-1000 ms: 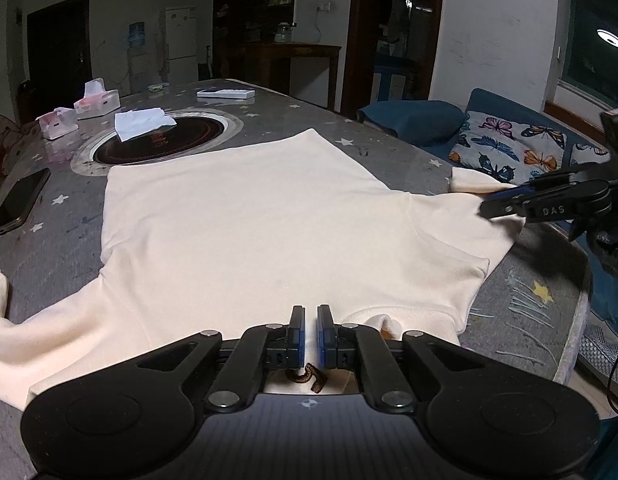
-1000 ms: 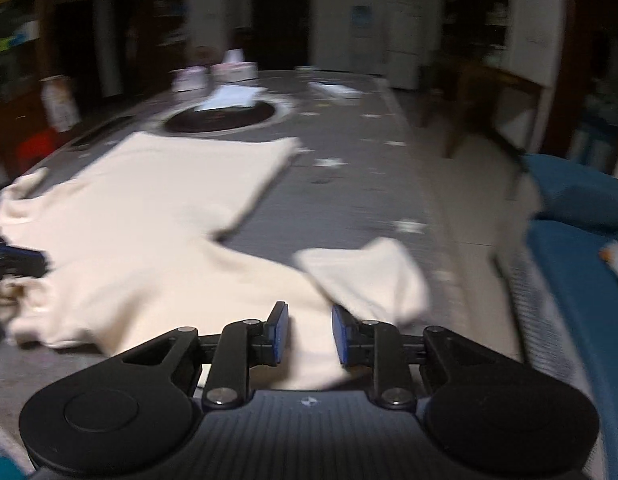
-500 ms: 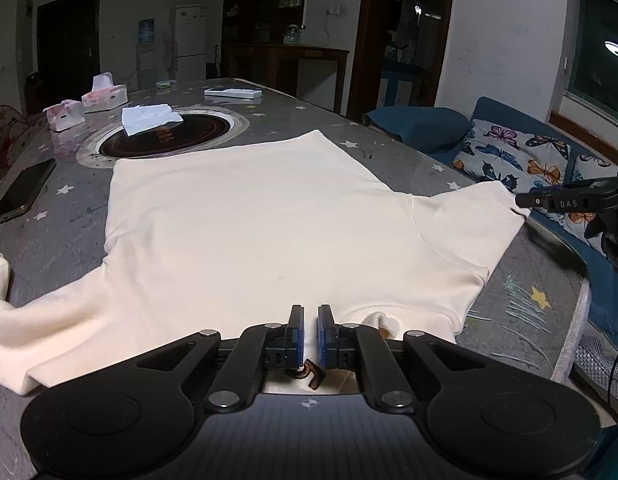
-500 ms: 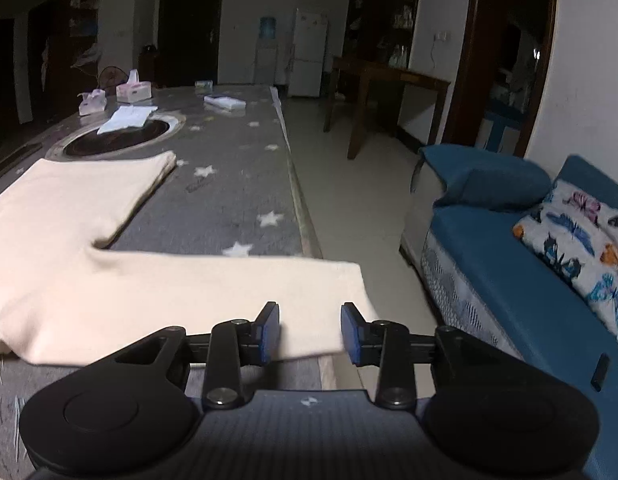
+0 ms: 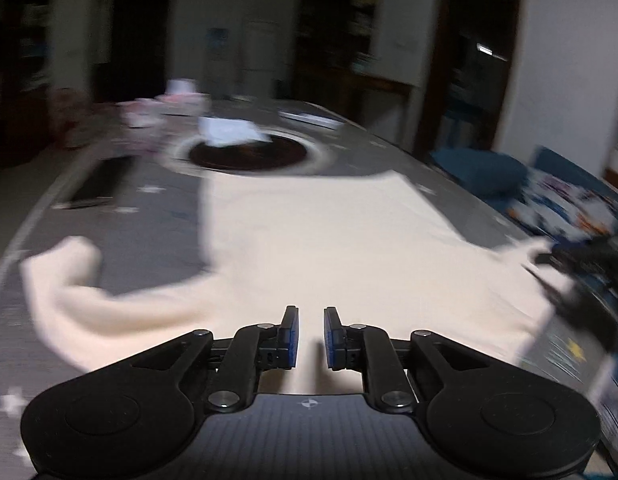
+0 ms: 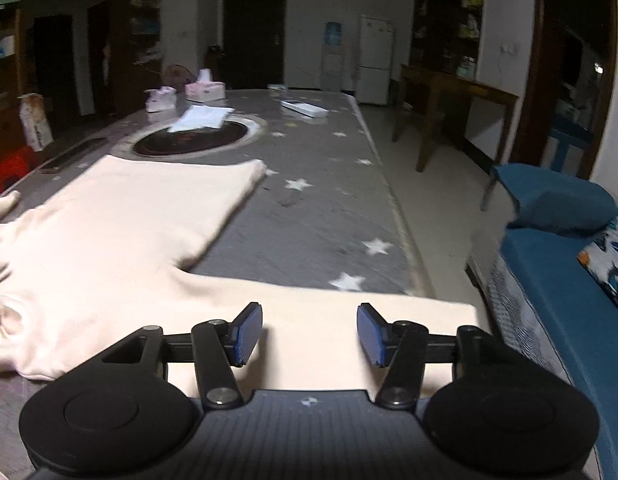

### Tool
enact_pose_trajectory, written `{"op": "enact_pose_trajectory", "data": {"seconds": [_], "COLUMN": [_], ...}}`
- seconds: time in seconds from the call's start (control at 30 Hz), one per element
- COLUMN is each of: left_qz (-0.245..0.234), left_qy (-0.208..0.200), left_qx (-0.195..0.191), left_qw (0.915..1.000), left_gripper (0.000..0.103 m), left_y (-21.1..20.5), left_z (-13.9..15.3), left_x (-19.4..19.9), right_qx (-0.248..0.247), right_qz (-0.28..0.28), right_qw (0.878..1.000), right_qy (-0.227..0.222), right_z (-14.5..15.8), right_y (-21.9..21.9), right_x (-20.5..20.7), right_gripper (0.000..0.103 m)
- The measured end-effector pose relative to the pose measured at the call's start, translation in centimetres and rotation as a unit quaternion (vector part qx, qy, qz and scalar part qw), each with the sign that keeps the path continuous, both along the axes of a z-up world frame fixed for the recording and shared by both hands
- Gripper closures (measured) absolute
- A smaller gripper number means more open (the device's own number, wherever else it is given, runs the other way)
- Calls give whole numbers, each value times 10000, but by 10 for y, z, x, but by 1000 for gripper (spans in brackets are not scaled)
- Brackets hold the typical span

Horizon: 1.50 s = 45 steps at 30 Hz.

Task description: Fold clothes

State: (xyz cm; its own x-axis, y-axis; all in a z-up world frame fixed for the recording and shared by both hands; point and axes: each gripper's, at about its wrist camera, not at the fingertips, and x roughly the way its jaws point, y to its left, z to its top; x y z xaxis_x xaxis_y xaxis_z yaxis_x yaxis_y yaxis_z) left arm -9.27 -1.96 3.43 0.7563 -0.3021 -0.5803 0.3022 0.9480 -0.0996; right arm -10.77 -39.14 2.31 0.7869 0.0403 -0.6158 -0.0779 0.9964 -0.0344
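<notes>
Shirt: cream sweatshirt [image 6: 121, 232] lying flat, soft knit, sleeve stretching out beneath right jaws.
Surface: grey star-printed surface [image 6: 321, 208] showing beyond the jaws.
Left gripper [image 5: 310, 338]: jaws sitting slightly parted, gripping nothing.
Right gripper [image 6: 309, 334]: jaws gaping wide.

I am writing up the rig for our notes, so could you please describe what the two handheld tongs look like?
Both look alike. The left tongs and right tongs are matte black plastic, with two round discs at the base, angular linkage arms with silver pivot screws, a ribbed grey panel bearing a small crosshair mark, and blue pads on the fingertips. No cables or sleeves show.
</notes>
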Motion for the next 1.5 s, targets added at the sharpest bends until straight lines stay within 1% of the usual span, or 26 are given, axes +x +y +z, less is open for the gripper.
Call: {"op": "enact_pose_trajectory", "data": {"seconds": [0.07, 0.13, 0.23, 0.3, 0.37, 0.4, 0.43, 0.53, 0.6, 0.63, 0.67, 0.7, 0.73, 0.8, 0.87, 0.97, 1.03, 1.2, 1.27, 1.37, 1.4, 1.43, 1.5], "left_qz": [491, 1004, 1750, 2190, 2591, 2691, 2780, 2814, 2859, 2820, 2813, 2808, 2814, 2959, 3201, 3505, 3626, 3707, 3850, 3804, 3795, 3788, 3820], "left_qy": [-33, -70, -97, -69, 1, 64, 127, 311, 338, 304, 284, 282, 277, 225, 46, -362, -440, -223, -276, -84, -16, 46, 102], "left_qx": [39, 78, 98, 126, 150, 160, 168, 158, 243, 289, 303, 259, 188, 144, 185, 20, -31, 214, 397, 396, 451, 496, 443], "left_qw": [9988, 9949, 9845, 9756, 9657, 9629, 9604, 9590, 9573, 9585, 9587, 9590, 9590, 9548, 9472, 9359, 9309, 9282, 9217, 9240, 9241, 9241, 9230], "left_gripper": [86, 83, 81, 81, 78, 72, 70, 67, 69, 71, 77, 92, 95, 98, 99, 99, 99, 99, 99, 99, 99, 98, 91], "left_y": [19, 41, 73, 92, 111, 118, 124, 132, 131, 129, 129, 130, 133, 137, 142, 153, 162, 177, 180, 192, 194, 195, 197], "left_z": [2, 4, 6, 6, 2, 0, -3, -13, -18, -19, -19, -19, -20, -19, -13, 1, 3, -13, -12, -14, -16, -18, -18], "left_x": [8, 17, 32, 44, 57, 63, 70, 85, 92, 94, 95, 96, 96, 93, 80, 52, 42, 39, 35, 32, 32, 32, 31], "right_qx": [22, 69, 123, 133, 146, 152, 156, 154, 161, 168, 168, 164, 158, 144, 153, 141, 128, 105, 70, 98, 116, 121, 128], "right_qz": [92, 120, 110, 84, 58, 44, 33, 8, 0, 1, 2, 4, 12, 31, 34, 49, 55, 143, 216, 297, 323, 328, 333], "right_qw": [10000, 9999, 9998, 9997, 9997, 9997, 9997, 9997, 9997, 9997, 9997, 9997, 9997, 9997, 9997, 9998, 9998, 9997, 9996, 9993, 9992, 9992, 9992], "right_qy": [20, 67, 145, 171, 175, 177, 177, 183, 186, 191, 191, 189, 187, 175, 170, 165, 158, 171, 185, 184, 181, 187, 199], "right_z": [0, -3, -8, -10, -10, -11, -11, -12, -11, -11, -11, -11, -11, -12, -12, -13, -14, -12, -12, -14, -15, -15, -14], "right_y": [6, 9, 13, 13, 13, 13, 12, 13, 13, 13, 13, 14, 14, 14, 14, 13, 13, 16, 18, 20, 20, 20, 20], "right_x": [2, 3, 5, 6, 7, 7, 7, 7, 7, 7, 8, 7, 7, 8, 8, 8, 8, 10, 10, 11, 12, 13, 16], "right_gripper": [49, 48, 48, 46, 44, 44, 43, 42, 40, 38, 38, 37, 36, 35, 34, 32, 30, 29, 28, 24, 24, 24, 24]}}
